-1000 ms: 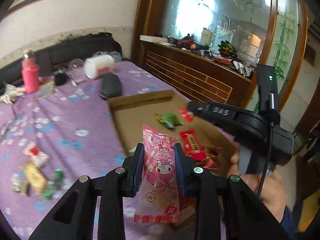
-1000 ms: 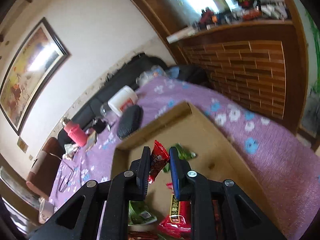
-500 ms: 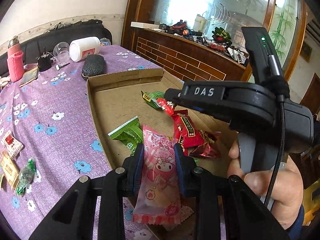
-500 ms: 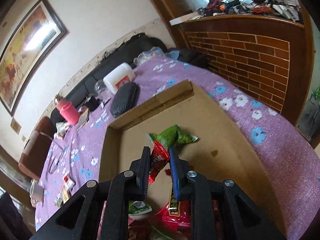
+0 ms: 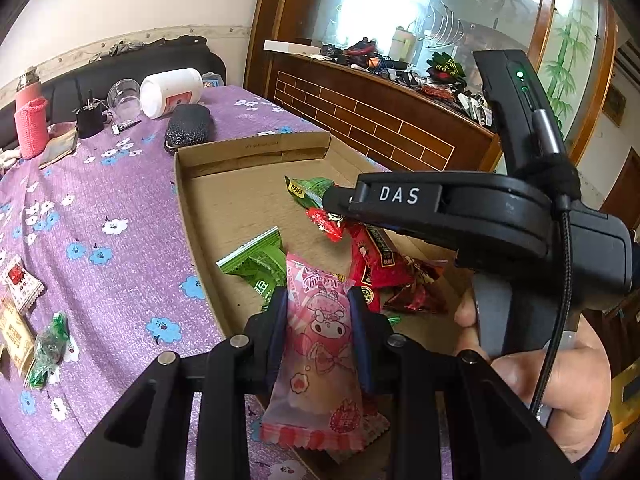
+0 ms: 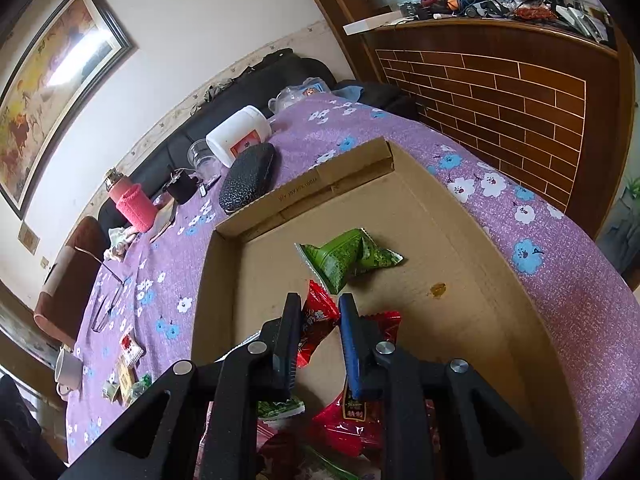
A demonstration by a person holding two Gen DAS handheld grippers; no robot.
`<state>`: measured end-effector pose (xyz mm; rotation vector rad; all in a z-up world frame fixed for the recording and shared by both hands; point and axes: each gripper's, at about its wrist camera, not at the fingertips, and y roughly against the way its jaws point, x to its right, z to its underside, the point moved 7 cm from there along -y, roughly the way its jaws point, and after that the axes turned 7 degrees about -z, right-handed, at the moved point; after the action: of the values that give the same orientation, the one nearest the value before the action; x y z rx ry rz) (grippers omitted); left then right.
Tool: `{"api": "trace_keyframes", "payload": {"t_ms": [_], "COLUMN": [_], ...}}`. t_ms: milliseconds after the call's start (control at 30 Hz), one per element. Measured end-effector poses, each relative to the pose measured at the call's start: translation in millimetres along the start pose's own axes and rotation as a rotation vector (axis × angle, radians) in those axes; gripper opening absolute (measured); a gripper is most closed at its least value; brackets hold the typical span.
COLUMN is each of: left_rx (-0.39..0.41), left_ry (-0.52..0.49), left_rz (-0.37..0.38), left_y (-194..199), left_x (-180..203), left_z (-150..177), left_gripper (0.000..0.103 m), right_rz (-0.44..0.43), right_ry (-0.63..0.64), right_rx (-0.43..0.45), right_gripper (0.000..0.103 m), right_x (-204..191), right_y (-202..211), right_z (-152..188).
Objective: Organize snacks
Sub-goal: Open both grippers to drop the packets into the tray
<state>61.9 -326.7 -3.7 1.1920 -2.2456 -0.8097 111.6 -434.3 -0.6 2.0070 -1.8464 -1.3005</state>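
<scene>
My left gripper [image 5: 318, 312] is shut on a pink cartoon snack packet [image 5: 318, 344] and holds it over the near edge of a shallow cardboard box [image 5: 256, 148]. My right gripper [image 6: 318, 320] holds a small red snack packet [image 6: 314, 318] between its jaws, which stand a little apart, low over the box floor [image 6: 420, 240]. In the left wrist view the right gripper [image 5: 332, 204] reaches in from the right with the red packet [image 5: 326, 224]. In the box lie green packets [image 6: 348, 258] [image 5: 256, 264] and red packets [image 5: 376, 260].
Loose snacks [image 5: 24, 312] lie on the purple flowered tablecloth [image 5: 100, 200] left of the box. Behind the box are a black case [image 6: 248, 176], a white jar [image 6: 238, 134], a clear cup and a pink bottle [image 6: 132, 200]. A wooden cabinet [image 6: 520, 92] stands to the right.
Both grippers have moved lower and further over the box with their packets. The right gripper's jaws have spread a little around the red packet.
</scene>
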Motion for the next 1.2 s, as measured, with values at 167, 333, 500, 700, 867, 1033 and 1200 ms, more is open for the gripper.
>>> {"api": "trace_keyframes", "payload": {"t_ms": [167, 333, 500, 700, 867, 1033, 1200], "left_rx": [0.001, 0.004, 0.003, 0.017, 0.063, 0.092, 0.131], "left_ry": [0.001, 0.002, 0.004, 0.013, 0.02, 0.032, 0.036], "left_rz": [-0.001, 0.001, 0.008, 0.015, 0.031, 0.041, 0.007], "left_y": [-0.6, -0.9, -0.8, 2.0, 12.2, 20.2, 32.2], "left_x": [-0.9, -1.3, -1.0, -1.6, 0.4, 0.5, -1.7], "left_z": [0.1, -0.2, -0.4, -2.3, -7.2, -11.8, -19.4], "left_gripper": [0.028, 0.028, 0.029, 0.031, 0.051, 0.051, 0.051], "right_rz": [0.006, 0.007, 0.007, 0.007, 0.01, 0.024, 0.027], "right_ry": [-0.002, -0.007, -0.007, -0.016, -0.032, -0.034, -0.025], "right_rx": [-0.006, -0.005, 0.003, 0.044, 0.076, 0.111, 0.132], "right_gripper": [0.02, 0.021, 0.021, 0.021, 0.021, 0.021, 0.021], "right_x": [0.5, 1.2, 1.1, 3.2, 6.6, 7.3, 5.7], "right_y": [-1.3, -1.2, 0.7, 9.7, 17.0, 23.7, 26.2], "right_z": [0.5, 0.1, -0.5, -4.6, -8.2, -12.6, -14.3]}}
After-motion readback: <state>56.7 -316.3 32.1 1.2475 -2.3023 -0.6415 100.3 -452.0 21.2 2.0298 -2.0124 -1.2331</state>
